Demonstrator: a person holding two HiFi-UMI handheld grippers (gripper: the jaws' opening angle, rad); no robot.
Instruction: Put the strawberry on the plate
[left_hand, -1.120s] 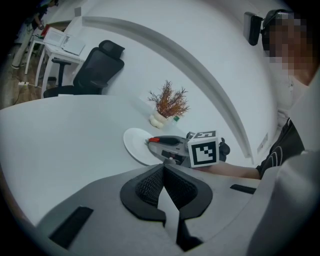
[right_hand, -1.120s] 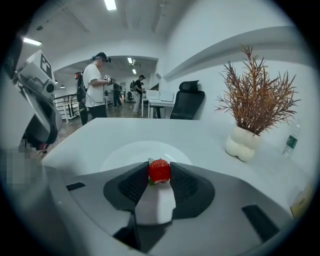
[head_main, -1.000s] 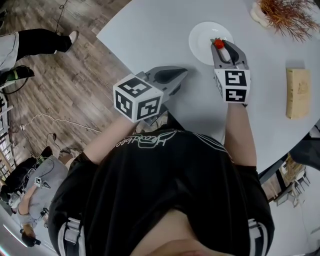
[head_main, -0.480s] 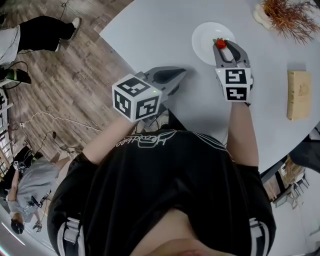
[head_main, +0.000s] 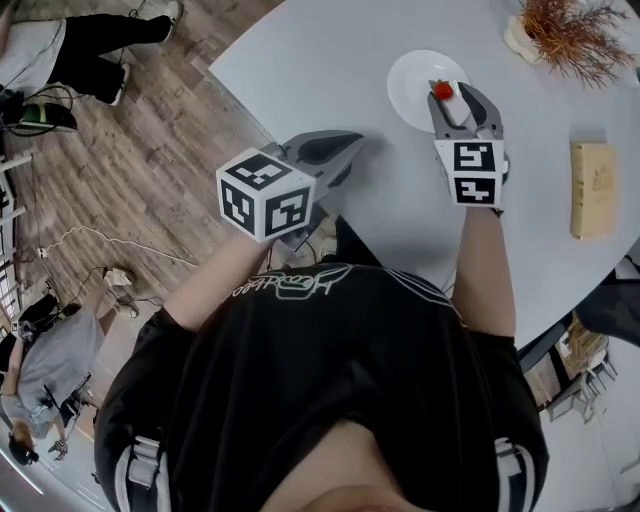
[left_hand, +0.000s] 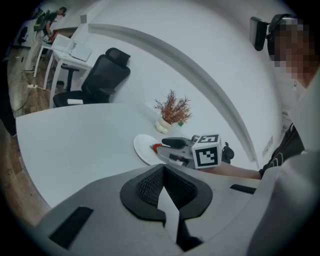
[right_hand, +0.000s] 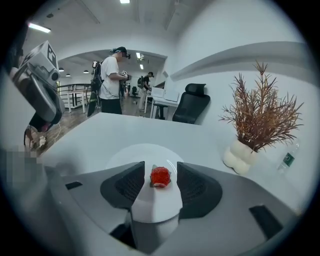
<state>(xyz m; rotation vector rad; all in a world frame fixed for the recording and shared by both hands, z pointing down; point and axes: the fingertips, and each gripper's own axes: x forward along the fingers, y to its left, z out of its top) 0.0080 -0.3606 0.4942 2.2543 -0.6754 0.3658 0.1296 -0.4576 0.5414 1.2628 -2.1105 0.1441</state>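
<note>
The strawberry (right_hand: 160, 176) lies on the white plate (right_hand: 122, 156), red side up, toward the plate's near edge. From the right gripper view I read it as sitting between the two dark pads of my right tool (head_main: 456, 98) with a strip of plate showing on either side of it, so that tool is spread apart and not pinching the fruit. In the head view the strawberry (head_main: 443, 91) shows just at the left jaw's tip, over the plate's (head_main: 410, 72) right portion.

My left tool (head_main: 345, 146) sits well to the left, at the edge of the pale tabletop (head_main: 320, 60). Its own view shows the pads drawn together, with only a thin wedge of light between them and nothing held.

Farther out, a dried reddish plant in a white vase (head_main: 565, 30) stands beyond the plate to the right. A tan block (head_main: 593, 187) lies on the tabletop to the right of my right tool, well apart from it.
</note>
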